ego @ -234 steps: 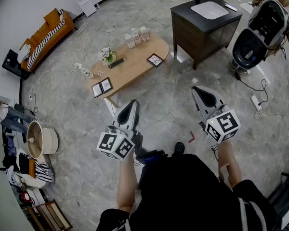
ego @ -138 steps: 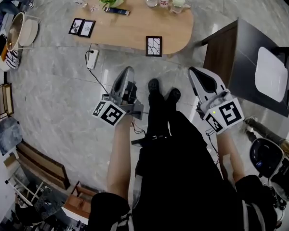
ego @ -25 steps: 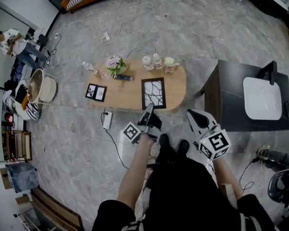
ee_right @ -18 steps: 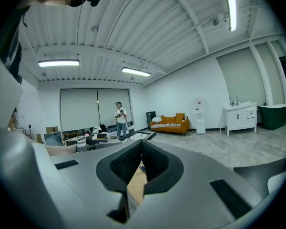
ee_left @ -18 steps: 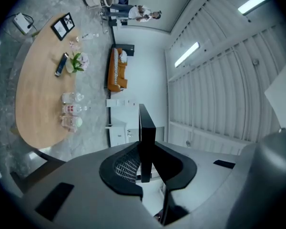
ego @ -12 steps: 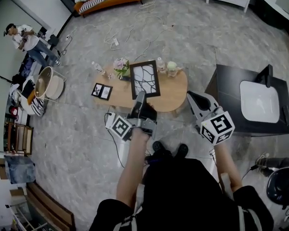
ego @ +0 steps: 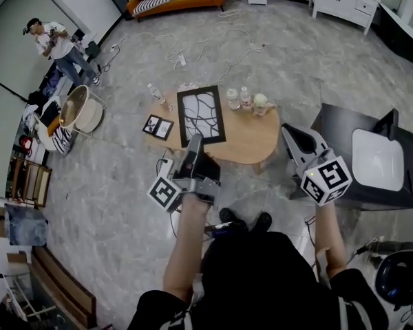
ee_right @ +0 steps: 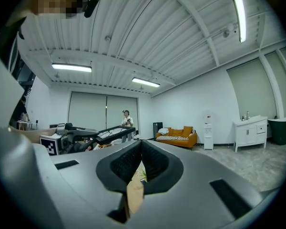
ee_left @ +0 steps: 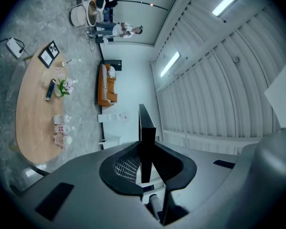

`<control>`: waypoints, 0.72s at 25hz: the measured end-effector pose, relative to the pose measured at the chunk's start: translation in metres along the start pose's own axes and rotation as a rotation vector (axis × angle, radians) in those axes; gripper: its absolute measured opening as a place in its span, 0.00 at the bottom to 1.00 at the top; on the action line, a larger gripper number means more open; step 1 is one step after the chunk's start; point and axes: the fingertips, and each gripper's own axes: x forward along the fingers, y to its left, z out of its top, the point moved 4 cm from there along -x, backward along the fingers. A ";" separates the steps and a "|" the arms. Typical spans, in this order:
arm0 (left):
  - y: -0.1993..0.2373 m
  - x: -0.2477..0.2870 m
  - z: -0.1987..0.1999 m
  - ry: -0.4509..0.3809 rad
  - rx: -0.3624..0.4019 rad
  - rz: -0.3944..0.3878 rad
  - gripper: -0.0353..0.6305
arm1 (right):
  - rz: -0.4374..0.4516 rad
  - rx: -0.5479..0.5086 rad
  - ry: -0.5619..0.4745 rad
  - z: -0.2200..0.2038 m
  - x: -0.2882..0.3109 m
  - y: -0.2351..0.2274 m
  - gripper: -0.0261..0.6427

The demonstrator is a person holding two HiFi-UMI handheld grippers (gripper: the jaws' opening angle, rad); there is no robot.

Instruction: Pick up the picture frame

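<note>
Your left claw point(ego: 195, 143) grips the near edge of the picture frame point(ego: 201, 115), holding it raised off the worktop point(ego: 255, 140), while your right claw point(ego: 294, 133) is closed and empty alongside.

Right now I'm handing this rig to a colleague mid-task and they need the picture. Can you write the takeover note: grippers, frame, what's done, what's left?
Left gripper: shut on the near edge of the picture frame, which is black with a white branching pattern.
Right gripper: shut, empty, off the right end of the wooden table.
Frame: in the air above the table, not touching it. A small double frame and bottles are on the tabletop.
Done: frame gripped and lifted.
Left: probably only holding it steady. The grip is on one edge, so avoid tilting.
</note>
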 end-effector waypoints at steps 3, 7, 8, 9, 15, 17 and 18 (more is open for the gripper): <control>0.001 0.000 0.001 -0.006 0.020 -0.004 0.16 | 0.024 -0.033 -0.003 -0.001 0.005 0.002 0.06; 0.003 -0.001 0.001 -0.014 0.017 0.002 0.16 | 0.026 -0.047 0.016 -0.003 0.011 0.005 0.06; 0.003 -0.001 0.001 -0.013 0.015 0.004 0.16 | 0.031 -0.040 0.013 -0.001 0.012 0.006 0.06; 0.003 -0.002 0.001 -0.012 0.014 0.005 0.16 | 0.034 -0.038 0.011 0.000 0.012 0.006 0.06; 0.002 -0.001 0.002 -0.020 0.012 0.000 0.17 | 0.052 -0.042 0.006 0.005 0.013 0.011 0.06; 0.000 -0.001 0.002 -0.014 0.010 -0.002 0.17 | 0.051 -0.046 0.012 0.006 0.013 0.013 0.06; 0.000 -0.001 0.001 -0.011 0.008 -0.002 0.17 | 0.050 -0.050 0.016 0.007 0.012 0.014 0.06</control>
